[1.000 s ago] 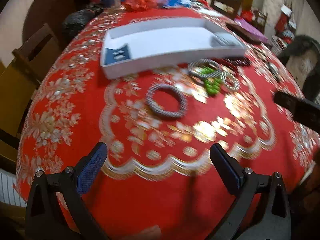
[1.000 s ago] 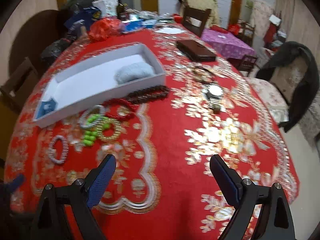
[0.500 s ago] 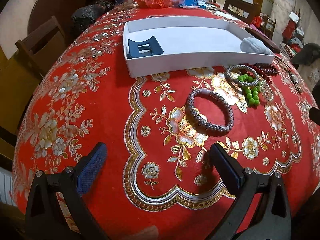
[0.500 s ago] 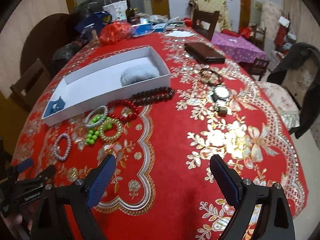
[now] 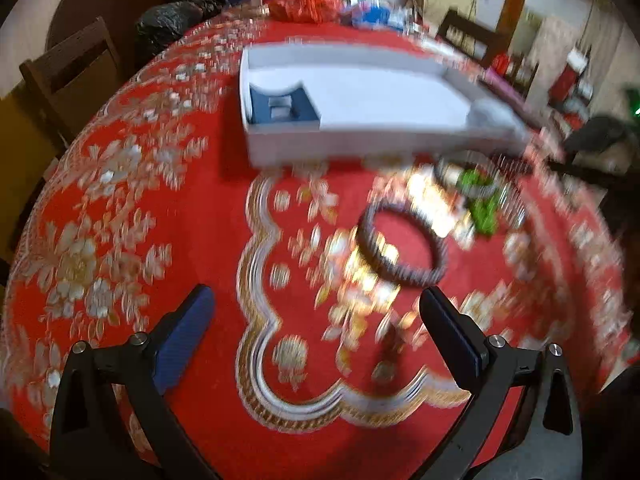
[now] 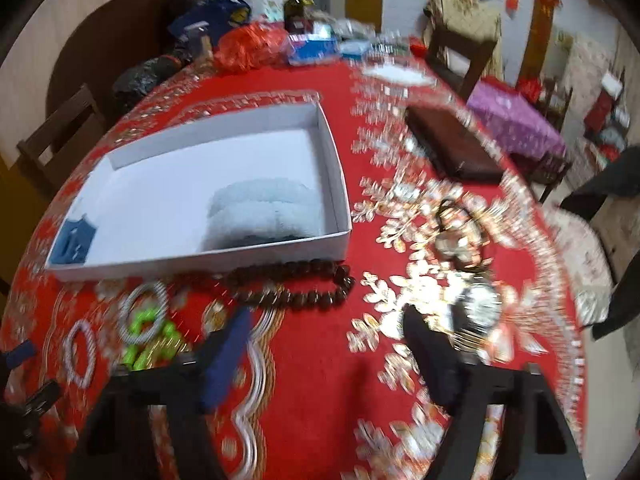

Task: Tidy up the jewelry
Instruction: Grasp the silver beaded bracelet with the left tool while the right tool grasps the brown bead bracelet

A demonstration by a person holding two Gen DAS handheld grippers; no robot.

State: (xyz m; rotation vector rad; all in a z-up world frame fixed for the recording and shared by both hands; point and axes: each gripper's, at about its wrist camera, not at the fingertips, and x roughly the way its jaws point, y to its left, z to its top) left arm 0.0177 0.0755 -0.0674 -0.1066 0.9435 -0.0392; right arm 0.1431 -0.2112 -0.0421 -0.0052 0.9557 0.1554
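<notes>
A white tray (image 5: 360, 136) (image 6: 200, 258) lies on the red tablecloth, holding a blue stand (image 5: 280, 106) and a grey pad (image 6: 264, 210). In front of it lie a silver braided bracelet (image 5: 400, 244) (image 6: 80, 354), a silver ring bracelet (image 6: 142, 316), green beads (image 5: 480, 200) (image 6: 150, 344), dark brown beads (image 6: 296, 284) and a watch (image 6: 476, 300). My left gripper (image 5: 316, 320) is open and empty, just short of the braided bracelet. My right gripper (image 6: 324, 344) is open and empty, just below the brown beads. Both views are blurred.
A brown wallet (image 6: 452, 148) lies right of the tray. Bags, a bottle (image 6: 296, 8) and clutter fill the far side of the table. Wooden chairs (image 5: 68, 76) stand around it. The left gripper shows at the right wrist view's left edge (image 6: 20, 360).
Both grippers have moved forward toward the jewelry. The right gripper has closed in on the brown beads and watch. Both stay open.
</notes>
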